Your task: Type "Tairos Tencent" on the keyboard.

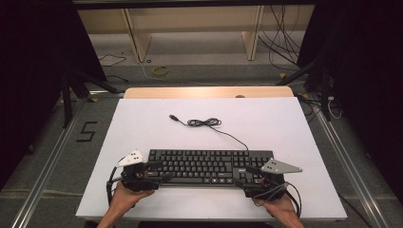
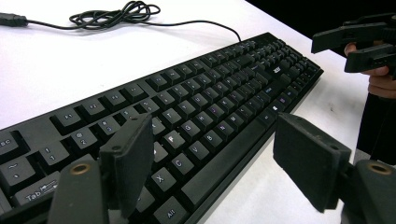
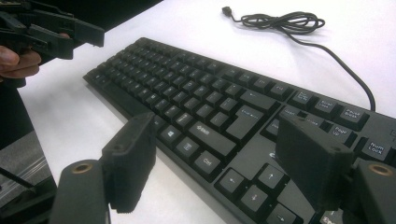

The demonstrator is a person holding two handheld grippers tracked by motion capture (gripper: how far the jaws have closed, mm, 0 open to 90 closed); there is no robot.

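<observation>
White and matte, the counter (image 1: 142, 123) carries a single black keyboard (image 1: 209, 166) that lies lengthwise across its near half, parallel to the near edge. It is a full-size board with low, dark keycaps bearing pale legends: Tab, Alt and number keys show at its left end in the left gripper view, while arrow keys, Ctrl, Page Up and Num Lock show at its right end in the right gripper view. A small pale logo sits above the arrow block. From the back edge near the right end, a thin black cable (image 1: 223, 130) runs away across the counter to a loose coil (image 1: 204, 122), and ends in a plug (image 1: 174, 117) lying flat on the white surface.

Left hand-held gripper (image 1: 159, 172) is at the keyboard's left end, its jaws spread wide apart; in its own view one jaw hangs over the keys near the front left corner and the other over bare counter in front of the board, with nothing pressed between them. Right hand-held gripper (image 1: 243, 175) is at the right end, jaws likewise wide apart, one over the counter ahead of the front edge and one above the arrow and navigation keys. Whether either jaw touches the keyboard cannot be told.

Beyond the counter, a grey floor with loose cables and pale wooden shelving show.
</observation>
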